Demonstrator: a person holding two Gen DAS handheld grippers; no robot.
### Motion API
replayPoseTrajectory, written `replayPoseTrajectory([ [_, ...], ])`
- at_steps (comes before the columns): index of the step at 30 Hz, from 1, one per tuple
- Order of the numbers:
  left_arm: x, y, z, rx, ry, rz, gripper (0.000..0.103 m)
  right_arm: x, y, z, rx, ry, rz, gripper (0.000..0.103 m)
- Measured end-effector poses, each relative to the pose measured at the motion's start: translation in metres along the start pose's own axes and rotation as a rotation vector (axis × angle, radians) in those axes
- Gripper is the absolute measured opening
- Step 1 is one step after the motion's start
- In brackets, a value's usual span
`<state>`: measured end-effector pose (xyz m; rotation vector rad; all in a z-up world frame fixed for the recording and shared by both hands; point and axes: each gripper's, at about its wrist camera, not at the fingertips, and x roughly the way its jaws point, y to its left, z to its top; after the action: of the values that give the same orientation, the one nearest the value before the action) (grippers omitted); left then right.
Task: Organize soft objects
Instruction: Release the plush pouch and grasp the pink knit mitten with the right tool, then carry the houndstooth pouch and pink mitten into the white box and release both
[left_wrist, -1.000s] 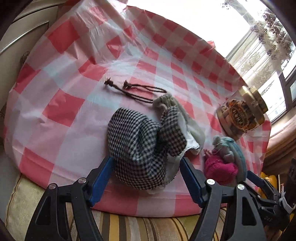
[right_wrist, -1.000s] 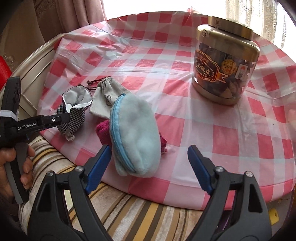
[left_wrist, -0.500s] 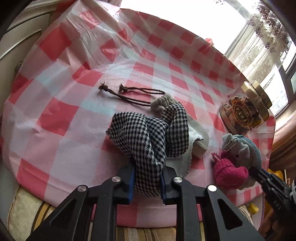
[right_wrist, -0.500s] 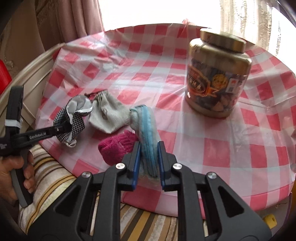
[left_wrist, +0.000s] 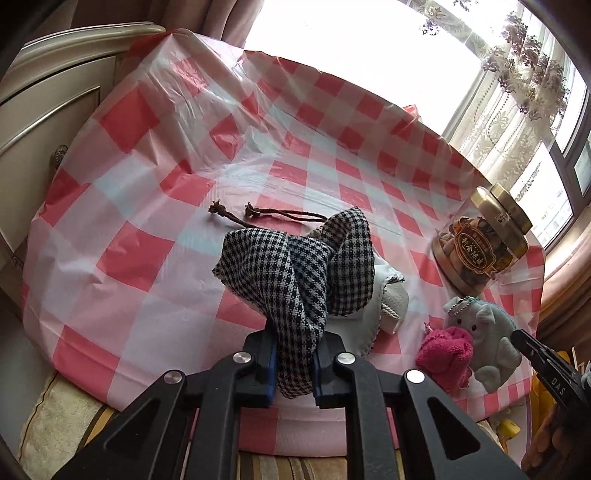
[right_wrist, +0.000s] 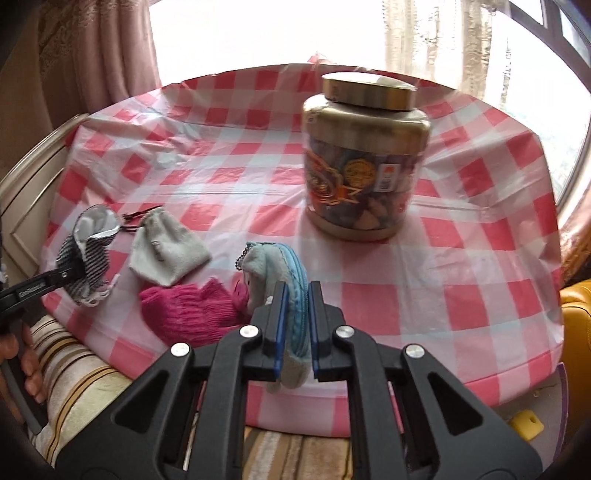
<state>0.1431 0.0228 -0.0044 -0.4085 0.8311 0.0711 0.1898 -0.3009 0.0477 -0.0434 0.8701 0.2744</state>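
Observation:
My left gripper (left_wrist: 293, 363) is shut on a black-and-white checked cloth pouch (left_wrist: 295, 269) with a white lining and holds it lifted above the table; it also shows in the right wrist view (right_wrist: 88, 251). My right gripper (right_wrist: 294, 332) is shut on a blue-grey plush elephant zip pouch (right_wrist: 291, 295), raised above the table; it also shows in the left wrist view (left_wrist: 487, 332). A pink knitted item (right_wrist: 188, 310) lies beside it. A grey drawstring bag (right_wrist: 166, 251) with brown cords (left_wrist: 258, 216) lies flat on the tablecloth.
A gold-lidded jar (right_wrist: 364, 162) of snacks stands at the middle right of the round table with a red-and-white checked plastic cloth (right_wrist: 461, 266). A striped cushion (right_wrist: 74, 373) lies below the near edge. A cream cabinet (left_wrist: 44, 110) stands at the left.
Both grippers went from open to shut, each on its pouch. Both pouches then rose off the tablecloth, and the elephant pouch turned edge-on.

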Motion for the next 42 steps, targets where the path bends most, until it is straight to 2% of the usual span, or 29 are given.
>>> replayPoseTrajectory([
  [3, 0.000, 0.000, -0.001, -0.005, 0.002, -0.002, 0.014, 0.001, 0.002, -0.002, -0.032, 0.014, -0.025, 0.014],
  [5, 0.001, 0.001, -0.002, -0.011, 0.005, -0.005, 0.014, -0.005, 0.010, -0.001, -0.053, -0.006, -0.006, 0.021],
  [6, 0.001, 0.001, -0.002, -0.014, 0.006, -0.006, 0.014, -0.008, 0.016, -0.001, -0.067, -0.017, 0.006, 0.041],
  [7, 0.002, 0.002, -0.002, -0.017, 0.008, -0.007, 0.014, -0.013, 0.023, 0.000, -0.089, -0.039, 0.016, 0.066],
  [8, 0.002, 0.002, -0.002, -0.019, 0.010, -0.009, 0.014, -0.016, 0.029, 0.000, -0.112, -0.060, 0.022, 0.072],
  [9, 0.003, 0.003, -0.002, -0.021, 0.011, -0.010, 0.014, -0.019, 0.037, 0.000, -0.142, -0.077, 0.030, 0.073],
  [11, 0.003, 0.003, -0.002, -0.024, 0.011, -0.012, 0.014, -0.014, 0.050, -0.003, -0.193, -0.053, 0.051, 0.073],
  [15, 0.005, 0.004, -0.003, -0.028, 0.015, -0.017, 0.014, 0.006, 0.072, -0.012, -0.258, 0.059, 0.119, 0.073],
  [18, 0.005, 0.004, -0.003, -0.028, 0.018, -0.016, 0.014, 0.020, 0.095, -0.014, -0.367, 0.093, 0.087, 0.074],
  [23, 0.005, 0.004, -0.003, -0.028, 0.017, -0.015, 0.014, 0.053, 0.110, -0.017, -0.438, 0.176, 0.052, 0.074],
  [24, 0.005, 0.004, -0.003, -0.027, 0.017, -0.015, 0.014, 0.057, 0.112, -0.018, -0.446, 0.187, 0.051, 0.067],
  [25, 0.005, 0.003, -0.003, -0.024, 0.017, -0.015, 0.014, 0.060, 0.114, -0.021, -0.456, 0.198, 0.052, 0.051],
  [26, 0.005, 0.003, -0.002, -0.019, 0.015, -0.015, 0.014, 0.060, 0.116, -0.023, -0.472, 0.199, 0.041, 0.050],
  [28, 0.004, 0.001, -0.002, -0.008, 0.010, -0.013, 0.014, 0.048, 0.123, -0.027, -0.510, 0.147, 0.027, 0.037],
  [35, 0.002, -0.004, -0.002, 0.029, 0.000, 0.014, 0.014, 0.019, 0.150, -0.050, -0.635, 0.046, 0.019, 0.036],
  [38, -0.004, -0.010, -0.003, 0.056, -0.017, 0.040, 0.014, 0.015, 0.145, -0.049, -0.614, 0.036, 0.041, 0.035],
  [42, -0.013, -0.018, -0.005, 0.075, -0.038, 0.065, 0.014, 0.012, 0.129, -0.040, -0.522, 0.035, 0.078, 0.036],
])
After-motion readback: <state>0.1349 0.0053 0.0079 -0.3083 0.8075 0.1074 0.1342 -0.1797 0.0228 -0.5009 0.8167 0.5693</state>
